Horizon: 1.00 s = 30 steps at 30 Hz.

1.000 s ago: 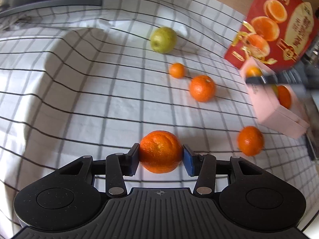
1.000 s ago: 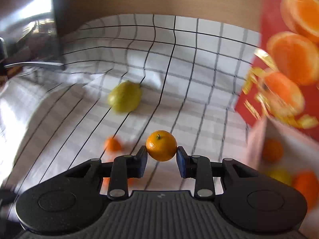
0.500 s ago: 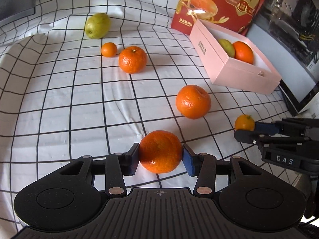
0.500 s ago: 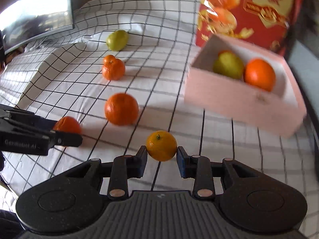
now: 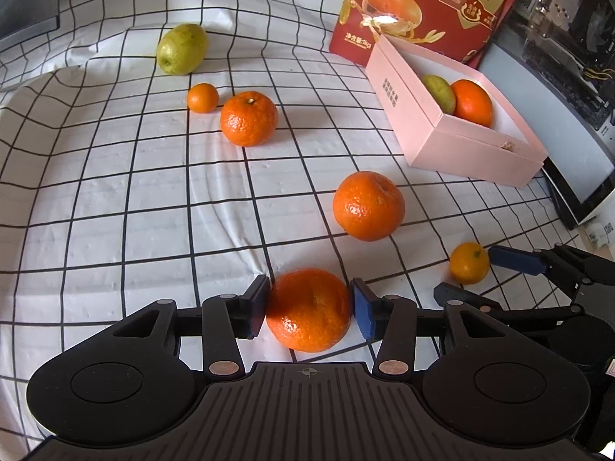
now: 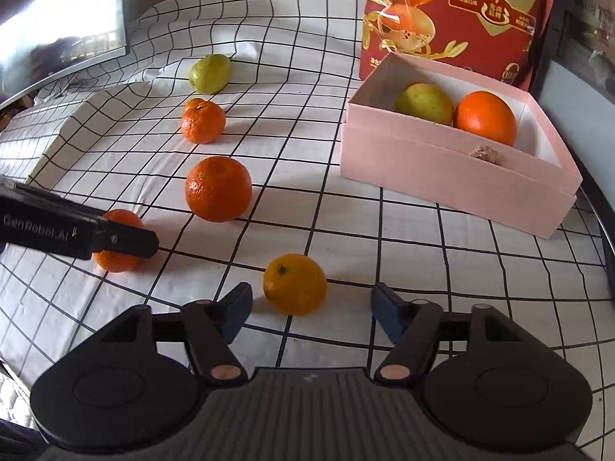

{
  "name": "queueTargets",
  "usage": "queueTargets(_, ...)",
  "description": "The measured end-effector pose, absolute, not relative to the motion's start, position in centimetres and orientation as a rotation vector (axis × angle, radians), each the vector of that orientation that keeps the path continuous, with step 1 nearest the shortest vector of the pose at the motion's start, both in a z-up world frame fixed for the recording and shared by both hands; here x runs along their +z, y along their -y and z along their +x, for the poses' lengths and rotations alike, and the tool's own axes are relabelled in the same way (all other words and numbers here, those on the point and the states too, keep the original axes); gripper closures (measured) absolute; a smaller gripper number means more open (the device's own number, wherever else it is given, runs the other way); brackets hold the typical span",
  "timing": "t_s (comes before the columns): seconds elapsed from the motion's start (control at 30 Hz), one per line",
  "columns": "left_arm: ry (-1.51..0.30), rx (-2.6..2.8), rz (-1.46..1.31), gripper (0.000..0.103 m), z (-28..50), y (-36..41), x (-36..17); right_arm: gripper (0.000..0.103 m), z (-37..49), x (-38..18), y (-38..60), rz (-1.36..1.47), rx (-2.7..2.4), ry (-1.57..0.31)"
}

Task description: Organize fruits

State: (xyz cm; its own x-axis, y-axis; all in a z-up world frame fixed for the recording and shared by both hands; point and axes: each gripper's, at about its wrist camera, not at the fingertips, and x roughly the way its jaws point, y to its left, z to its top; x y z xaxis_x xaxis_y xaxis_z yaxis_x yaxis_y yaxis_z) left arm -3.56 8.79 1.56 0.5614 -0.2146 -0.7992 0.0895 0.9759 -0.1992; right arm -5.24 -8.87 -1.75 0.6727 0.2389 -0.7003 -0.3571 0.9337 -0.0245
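As its jaws spread apart, the right gripper (image 6: 311, 307) lets go of a small orange (image 6: 295, 283) at lower centre of the right wrist view. The fruit sits on the checked cloth (image 6: 384, 238) between the fingers, nearer the left-hand pad, with clear daylight on both sides. The left gripper (image 5: 309, 309) stands half-wide, clamped on a larger orange (image 5: 308, 309) at lower centre of its own view, pads pressing both flanks.

The pink box (image 6: 453, 176), upper right of the right wrist frame, already holds a green fruit (image 6: 424, 103) and an orange (image 6: 485, 117). Judged from both views, it lies ahead and to the right of both grippers, the right one nearer.

Whether the clamped orange rests on the cloth or hangs just above it cannot be made out. A red carton (image 6: 453, 11) behind the box is cut off at the top edge. Three more oranges and a green fruit (image 5: 182, 49) wait on the cloth.
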Motion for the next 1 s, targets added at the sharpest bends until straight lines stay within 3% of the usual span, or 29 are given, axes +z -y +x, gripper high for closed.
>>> queueTargets(0.33,-0.935,-0.181,-0.136,0.052,-4.4,-8.9,1.4,0.001,-5.3,-2.8,9.7,-0.114,0.255,-0.737)
queueTargets(1.0,-0.923,-0.215,-0.099,0.051,-6.0,-8.8,1.4,0.004,-5.0,-2.5,9.4,-0.125,0.267,-0.768)
